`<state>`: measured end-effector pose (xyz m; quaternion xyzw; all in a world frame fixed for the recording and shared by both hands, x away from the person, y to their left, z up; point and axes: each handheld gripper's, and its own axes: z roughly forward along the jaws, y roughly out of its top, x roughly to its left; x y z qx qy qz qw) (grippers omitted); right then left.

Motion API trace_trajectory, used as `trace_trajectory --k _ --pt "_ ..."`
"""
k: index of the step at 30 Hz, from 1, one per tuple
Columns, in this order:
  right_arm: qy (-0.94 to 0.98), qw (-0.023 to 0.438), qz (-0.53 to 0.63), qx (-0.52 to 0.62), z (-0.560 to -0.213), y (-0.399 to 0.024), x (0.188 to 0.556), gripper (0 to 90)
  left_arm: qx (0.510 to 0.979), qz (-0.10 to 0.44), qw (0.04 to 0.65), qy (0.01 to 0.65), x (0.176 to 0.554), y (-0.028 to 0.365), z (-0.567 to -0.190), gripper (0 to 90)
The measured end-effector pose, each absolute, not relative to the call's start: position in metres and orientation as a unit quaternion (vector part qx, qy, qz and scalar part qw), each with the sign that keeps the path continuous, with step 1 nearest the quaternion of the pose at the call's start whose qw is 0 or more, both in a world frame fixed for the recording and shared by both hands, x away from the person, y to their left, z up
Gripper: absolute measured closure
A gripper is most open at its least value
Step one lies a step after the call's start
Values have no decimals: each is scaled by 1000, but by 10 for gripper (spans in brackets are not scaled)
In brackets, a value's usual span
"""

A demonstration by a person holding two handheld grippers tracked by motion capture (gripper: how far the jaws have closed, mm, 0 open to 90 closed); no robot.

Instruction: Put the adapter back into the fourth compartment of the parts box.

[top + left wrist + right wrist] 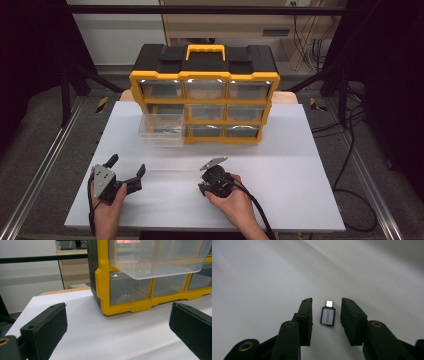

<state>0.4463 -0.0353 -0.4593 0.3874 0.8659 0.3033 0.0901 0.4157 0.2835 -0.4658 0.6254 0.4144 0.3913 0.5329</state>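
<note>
A small silver and black USB adapter point(327, 316) lies flat on the white tabletop point(262, 277), its plug pointing away. My right gripper point(327, 300) points down over it with one jaw on each side. A narrow gap shows between each pad and the adapter, so nothing is gripped. In the high view the right gripper point(206, 187) sits low at the table's front centre, held by a hand. My left gripper point(128, 165) rests at the front left, wide open and empty. In its own view the left gripper point(117, 307) faces the organizer.
A yellow and black drawer organizer point(205, 95) with a handle stands at the back of the white board point(290, 155). One clear drawer point(161, 127) at its left is pulled out over the table; its underside shows as the clear drawer point(155, 262). Cables lie on the floor to the right.
</note>
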Motion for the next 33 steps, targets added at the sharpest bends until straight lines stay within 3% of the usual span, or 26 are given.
trace_trajectory --k 14,20,33 --pt "872 116 294 373 -466 -32 445 761 623 389 535 417 416 285 -466 14" --pt "869 115 307 370 -467 -35 445 762 625 390 533 416 416 284 -466 15" --pt "817 142 407 382 -425 -65 448 762 624 388 536 416 417 285 -467 15"
